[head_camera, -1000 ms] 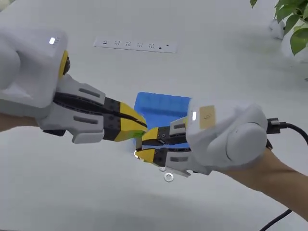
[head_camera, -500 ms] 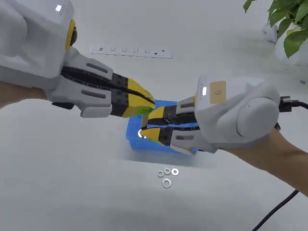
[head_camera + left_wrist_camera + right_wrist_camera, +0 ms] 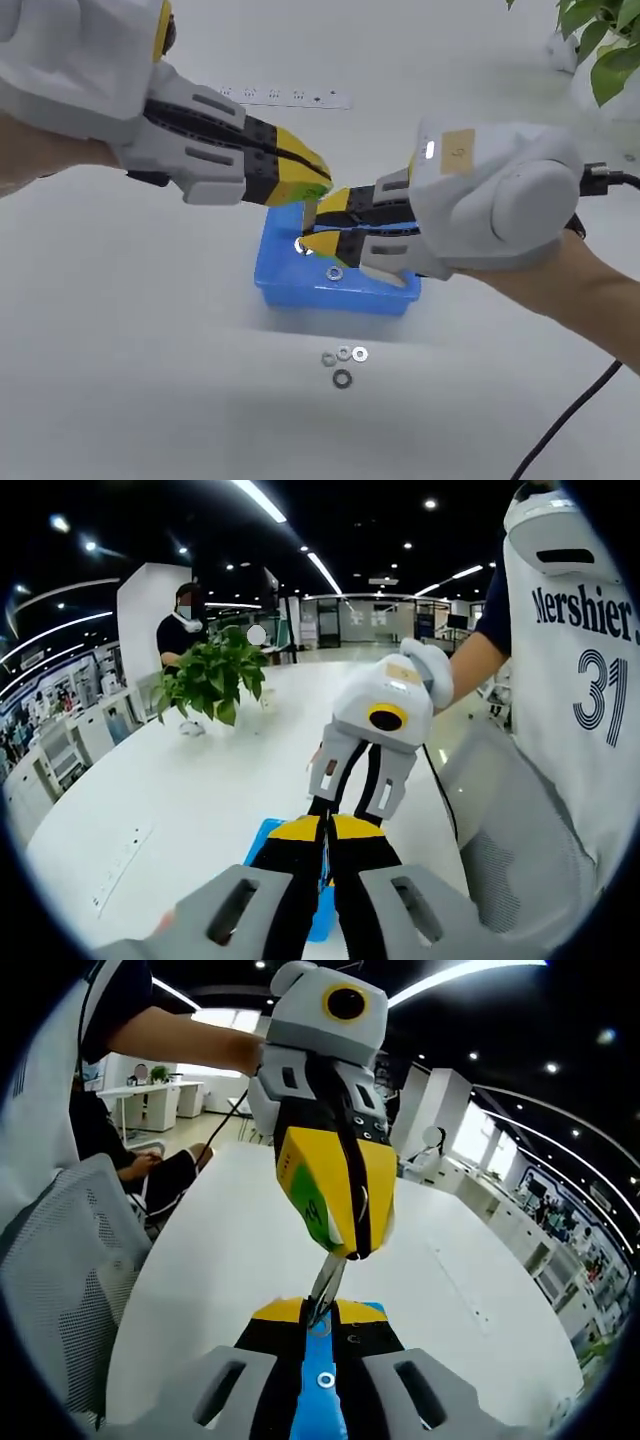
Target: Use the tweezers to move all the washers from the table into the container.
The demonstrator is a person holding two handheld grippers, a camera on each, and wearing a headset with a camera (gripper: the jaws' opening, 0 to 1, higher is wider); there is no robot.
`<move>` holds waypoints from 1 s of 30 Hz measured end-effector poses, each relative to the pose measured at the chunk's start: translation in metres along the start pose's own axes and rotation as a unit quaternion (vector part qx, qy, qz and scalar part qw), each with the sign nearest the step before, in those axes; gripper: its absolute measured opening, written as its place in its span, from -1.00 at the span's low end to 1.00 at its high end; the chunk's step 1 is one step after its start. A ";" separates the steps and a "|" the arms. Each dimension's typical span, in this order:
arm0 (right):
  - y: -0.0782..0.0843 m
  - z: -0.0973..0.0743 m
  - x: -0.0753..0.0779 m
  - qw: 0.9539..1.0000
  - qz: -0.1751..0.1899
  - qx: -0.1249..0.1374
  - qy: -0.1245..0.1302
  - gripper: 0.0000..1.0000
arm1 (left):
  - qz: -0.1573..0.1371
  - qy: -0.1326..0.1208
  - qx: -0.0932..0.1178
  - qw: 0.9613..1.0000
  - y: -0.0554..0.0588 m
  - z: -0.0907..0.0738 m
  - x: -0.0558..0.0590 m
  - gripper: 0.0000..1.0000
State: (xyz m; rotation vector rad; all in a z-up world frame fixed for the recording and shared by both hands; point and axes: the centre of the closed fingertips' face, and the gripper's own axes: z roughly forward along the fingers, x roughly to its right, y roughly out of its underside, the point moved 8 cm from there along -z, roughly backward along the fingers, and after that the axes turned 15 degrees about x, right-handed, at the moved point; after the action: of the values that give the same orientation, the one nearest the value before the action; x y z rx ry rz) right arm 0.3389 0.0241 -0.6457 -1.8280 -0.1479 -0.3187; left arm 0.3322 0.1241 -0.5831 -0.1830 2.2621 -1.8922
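**Blue container reached: washer off the table and over the drop**

Steel tweezers [image 3: 325,1275] clamped in the left gripper [image 3: 322,185], fingers closed hard on the upper end. Lower down, taken between the narrow fingers of the right gripper [image 3: 312,224], apparently to squeeze the legs together. Read from the right gripper view; actual contact too small to confirm.

Change over the last second, measured against the container [image 3: 330,298] rather than the frame, to allow for head movement:
- one second back: both sets of fingertips low over the table [image 3: 150,380], short of the near wall, just beside the washers lying there
- half a second back: level with the container's near left wall
- now: over the container floor, well inside the walls

Bright ring just below the right fingers, taken for the carried washer [image 3: 300,247], seemingly at the tweezer tips. Grip on it not resolvable.

Settled washer [image 3: 334,272] flat on the container floor, below the right fingers and apart from them.

Four loose washers [image 3: 344,354] on the table, outside the near wall, well below the fingertips and nearer the person. Three in a tight row, the fourth just beside.

Meaning for the task: carry judged complete for this washer, release not yet made. Likely next: ease the right fingers to let the tweezer legs open, then back for the four. Risk of a bounce over the low wall from this height; worth lowering first.
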 end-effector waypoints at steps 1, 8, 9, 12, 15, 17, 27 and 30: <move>0.003 0.001 0.001 1.000 0.000 -0.003 -0.002 -0.80 | -0.001 0.001 -0.001 1.000 0.003 0.001 -0.003 -0.89; 0.019 0.007 0.010 1.000 0.012 -0.015 -0.002 -0.80 | -0.012 -0.002 0.002 1.000 0.019 0.006 -0.015 -0.89; 0.021 0.007 0.011 1.000 0.013 -0.016 -0.002 -0.80 | -0.014 -0.002 0.003 1.000 0.020 0.006 -0.016 -0.89; 0.029 0.011 0.011 1.000 0.021 -0.019 -0.006 -0.80 | -0.017 -0.001 -0.001 1.000 0.029 0.008 -0.018 -0.89; 0.038 0.015 0.010 0.999 0.030 -0.024 -0.011 -0.80 | -0.020 0.000 -0.007 1.000 0.039 0.010 -0.020 -0.89; 0.043 0.018 0.010 0.999 0.032 -0.028 -0.014 -0.80 | -0.022 -0.001 -0.010 1.000 0.044 0.011 -0.022 -0.89; 0.074 0.029 0.014 0.997 0.054 -0.047 -0.027 -0.80 | -0.046 -0.010 -0.022 0.999 0.075 0.014 -0.035 -0.89; 0.078 0.030 0.013 0.997 0.056 -0.052 -0.031 -0.80 | -0.051 -0.009 -0.026 0.998 0.080 0.015 -0.035 -0.89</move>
State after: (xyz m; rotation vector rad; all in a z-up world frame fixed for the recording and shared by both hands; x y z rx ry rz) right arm 0.3760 0.0307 -0.7218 -1.9409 -0.0718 -0.1933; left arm 0.3716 0.1316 -0.6617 -0.3288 2.3329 -1.8726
